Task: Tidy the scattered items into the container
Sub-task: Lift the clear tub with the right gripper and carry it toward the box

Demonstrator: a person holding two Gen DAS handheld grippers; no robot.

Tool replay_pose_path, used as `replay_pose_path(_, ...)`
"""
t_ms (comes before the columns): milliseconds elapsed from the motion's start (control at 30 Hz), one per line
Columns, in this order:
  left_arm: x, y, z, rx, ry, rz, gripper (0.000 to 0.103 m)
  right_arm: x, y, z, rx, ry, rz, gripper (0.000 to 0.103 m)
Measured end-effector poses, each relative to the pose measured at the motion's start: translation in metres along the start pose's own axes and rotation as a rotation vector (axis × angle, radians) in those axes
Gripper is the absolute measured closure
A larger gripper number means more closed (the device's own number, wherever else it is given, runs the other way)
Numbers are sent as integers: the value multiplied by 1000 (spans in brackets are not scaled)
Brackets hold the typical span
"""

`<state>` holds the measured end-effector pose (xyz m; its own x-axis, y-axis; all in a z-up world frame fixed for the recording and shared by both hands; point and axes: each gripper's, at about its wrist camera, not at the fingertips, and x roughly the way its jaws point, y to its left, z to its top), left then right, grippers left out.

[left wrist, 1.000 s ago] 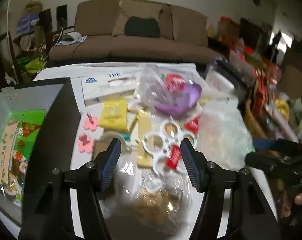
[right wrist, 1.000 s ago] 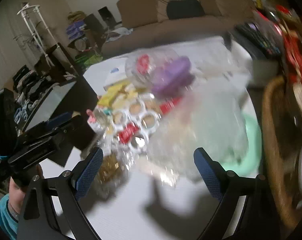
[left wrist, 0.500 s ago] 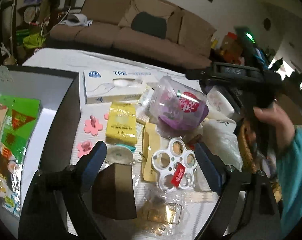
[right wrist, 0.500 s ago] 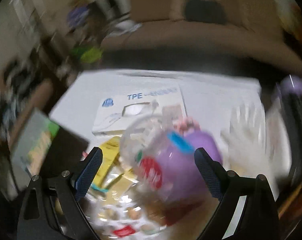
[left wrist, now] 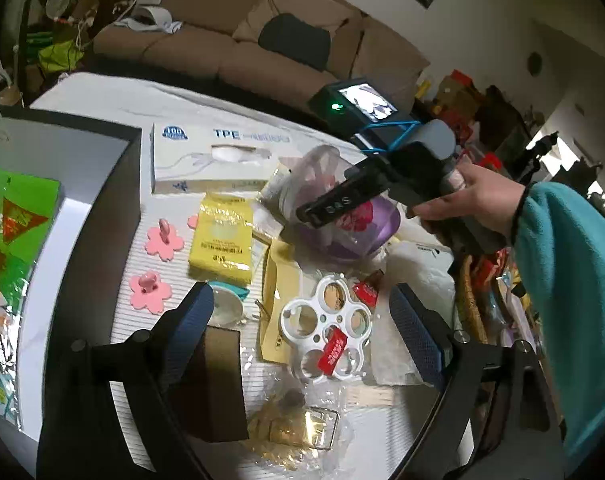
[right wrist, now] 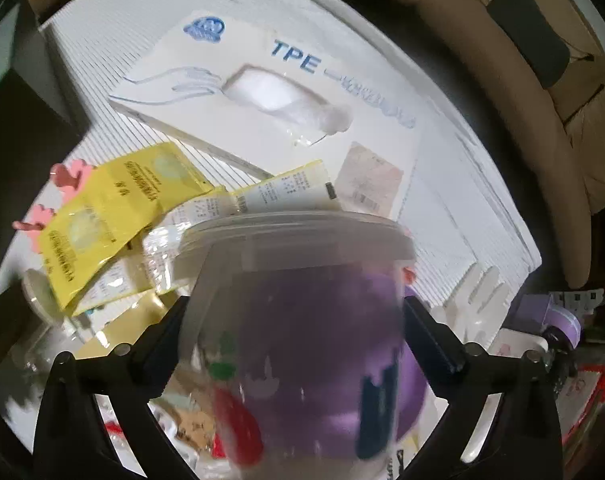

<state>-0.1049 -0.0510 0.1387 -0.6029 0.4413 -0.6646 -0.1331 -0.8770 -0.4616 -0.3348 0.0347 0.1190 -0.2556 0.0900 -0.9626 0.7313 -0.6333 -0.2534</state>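
**Right gripper has swung down over the clear tub**

A second ago your right gripper (right wrist: 294,344) was out past the near edge of the clutter; now it stands steeply over the clear tub (right wrist: 298,320), the lidded one with purple contents that lies on its side. Its jaws are opening at this moment with the tub between them, a finger close on each flank, but the pads do not look pressed in, so treat the tub as not yet grasped. From the left wrist view your right hand (left wrist: 474,200) holds the tool just above that tub (left wrist: 342,216).

Your left gripper (left wrist: 302,320) has spread wide within the last second and is released, holding nothing. A brown box (left wrist: 214,384) lies just beside its left finger, and the white ring holder (left wrist: 322,332) lies between the fingers on the table.

My read: the tub is the next item to go, and it has to travel left of where it lies, to the black container (left wrist: 94,216), which already holds a green snack packet (left wrist: 10,232).

The yellow sachet (left wrist: 222,236) and the glove box (left wrist: 222,160) lie between tub and container on a white ribbed table cover (left wrist: 122,96). Beyond the tub, a brown sofa (left wrist: 262,52) backs a crowded living room.
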Motion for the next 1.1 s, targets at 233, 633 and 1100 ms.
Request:
replay_pose_path(233,7,3,-2,-41,40,-71,14,-41,-18,-33,135,-214,85,3)
replay_pose_path(633,2,-24,-13,79,157,-307,13,-149,35,-230,388,-681,367,2)
replay_pose_path(1100,11,-82,-85,419,436,-340,13,-87,80,-335,594,-590,215,2)
